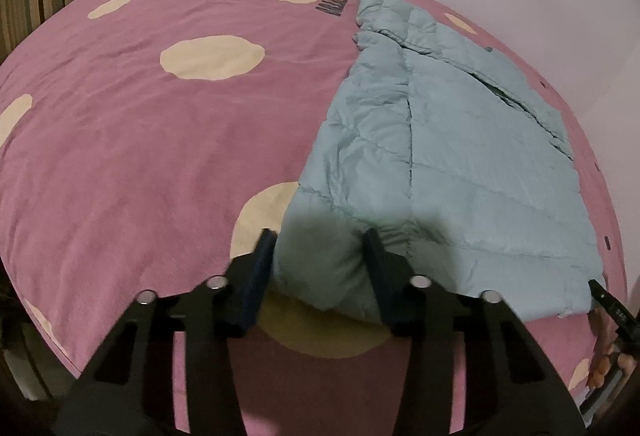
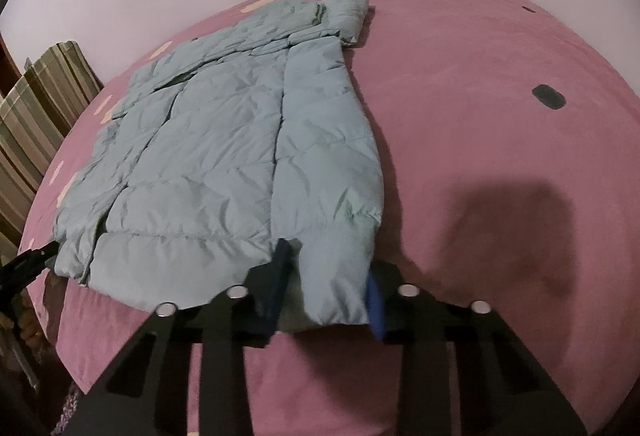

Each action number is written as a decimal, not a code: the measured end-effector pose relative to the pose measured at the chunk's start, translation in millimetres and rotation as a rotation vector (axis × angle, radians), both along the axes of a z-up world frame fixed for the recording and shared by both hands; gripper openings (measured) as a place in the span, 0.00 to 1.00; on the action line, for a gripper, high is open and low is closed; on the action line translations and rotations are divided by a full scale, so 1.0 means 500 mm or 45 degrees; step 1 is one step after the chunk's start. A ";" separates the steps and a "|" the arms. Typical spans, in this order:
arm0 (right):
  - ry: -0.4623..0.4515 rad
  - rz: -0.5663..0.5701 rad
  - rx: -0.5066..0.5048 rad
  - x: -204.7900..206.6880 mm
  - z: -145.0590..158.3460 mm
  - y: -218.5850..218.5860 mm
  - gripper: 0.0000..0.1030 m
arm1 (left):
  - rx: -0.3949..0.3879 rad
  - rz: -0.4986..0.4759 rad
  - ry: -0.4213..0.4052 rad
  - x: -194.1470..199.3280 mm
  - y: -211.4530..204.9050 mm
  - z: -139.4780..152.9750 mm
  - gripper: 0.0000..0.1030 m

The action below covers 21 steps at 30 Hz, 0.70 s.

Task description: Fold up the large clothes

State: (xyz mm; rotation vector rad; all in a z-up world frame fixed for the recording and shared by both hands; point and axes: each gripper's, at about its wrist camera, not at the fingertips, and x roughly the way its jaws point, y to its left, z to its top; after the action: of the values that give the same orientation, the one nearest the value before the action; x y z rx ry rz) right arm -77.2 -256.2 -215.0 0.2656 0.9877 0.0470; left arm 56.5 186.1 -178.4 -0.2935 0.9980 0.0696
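pale blue puffer jacket spread flat on pink spotted bed, sleeves already folded in. left claw and right claw both open, straddling hem corners, likely readying lengthwise fold toward collar.

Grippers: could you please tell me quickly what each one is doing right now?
Left tool: open, fingers straddling the jacket hem corner.
Right tool: open, fingers straddling the other hem corner.

Jacket hem hidden — between jaws
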 end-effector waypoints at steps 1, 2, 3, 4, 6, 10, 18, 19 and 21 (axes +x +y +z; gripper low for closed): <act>-0.002 0.004 0.013 -0.001 0.001 0.001 0.21 | -0.008 -0.007 -0.002 -0.001 -0.001 0.002 0.30; -0.004 0.006 0.020 -0.002 0.002 0.002 0.20 | -0.016 -0.013 -0.003 -0.001 -0.003 0.003 0.27; -0.009 0.009 0.028 -0.003 0.005 0.003 0.17 | -0.026 -0.020 -0.008 -0.002 -0.005 0.007 0.20; -0.016 0.010 0.032 -0.005 0.007 0.005 0.15 | -0.031 -0.025 -0.012 -0.002 -0.007 0.010 0.16; -0.030 0.010 0.041 -0.009 0.013 0.006 0.12 | -0.029 -0.028 -0.025 -0.002 -0.012 0.019 0.12; -0.064 0.001 0.094 -0.014 0.032 0.001 0.09 | -0.060 -0.020 -0.079 -0.001 -0.011 0.053 0.08; -0.155 0.002 0.231 0.012 0.110 -0.012 0.08 | -0.094 -0.026 -0.213 0.051 -0.015 0.165 0.07; -0.162 0.007 0.266 0.026 0.122 -0.015 0.07 | -0.092 -0.027 -0.217 0.067 -0.015 0.173 0.07; -0.177 0.004 0.312 0.054 0.141 -0.022 0.07 | -0.095 -0.027 -0.225 0.100 -0.018 0.190 0.07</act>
State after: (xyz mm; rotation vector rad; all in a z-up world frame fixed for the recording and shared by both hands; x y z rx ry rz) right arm -50.2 -267.4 -144.4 0.4791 0.8436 0.1879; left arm 106.5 177.0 -83.6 -0.3513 0.8293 -0.0128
